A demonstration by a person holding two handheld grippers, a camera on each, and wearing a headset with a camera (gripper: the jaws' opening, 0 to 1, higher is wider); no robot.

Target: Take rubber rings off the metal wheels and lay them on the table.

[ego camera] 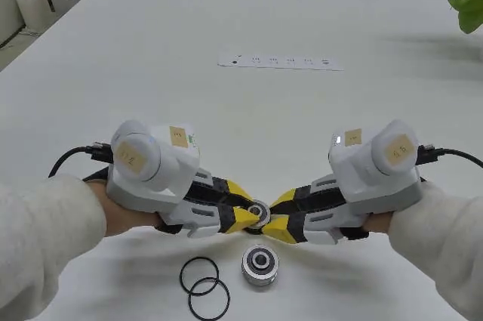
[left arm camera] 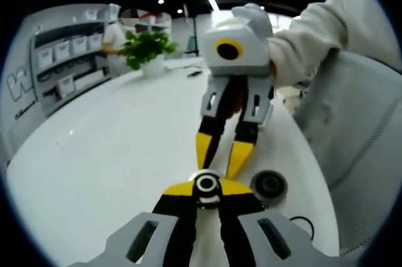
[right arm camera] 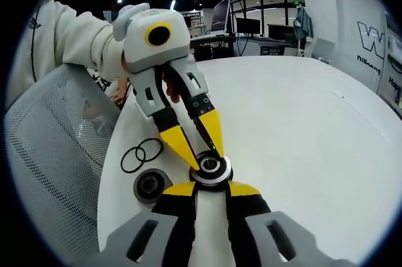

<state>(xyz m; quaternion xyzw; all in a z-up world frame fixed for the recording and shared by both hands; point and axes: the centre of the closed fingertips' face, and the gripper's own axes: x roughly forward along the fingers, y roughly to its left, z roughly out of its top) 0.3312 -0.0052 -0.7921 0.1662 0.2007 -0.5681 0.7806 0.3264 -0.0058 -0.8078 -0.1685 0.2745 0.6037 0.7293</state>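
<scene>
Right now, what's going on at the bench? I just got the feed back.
A person holds a tool in each hand, and both meet on one metal wheel over the white table. The left tool is clamped on that wheel. The right tool has its tips at the wheel's rim, but whether it has caught a ring is hard to tell. Two rubber rings already lie overlapping on the table, beside a second wheel.

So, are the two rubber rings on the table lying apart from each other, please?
No, the head view shows the two rubber rings overlapping on the table.
</scene>
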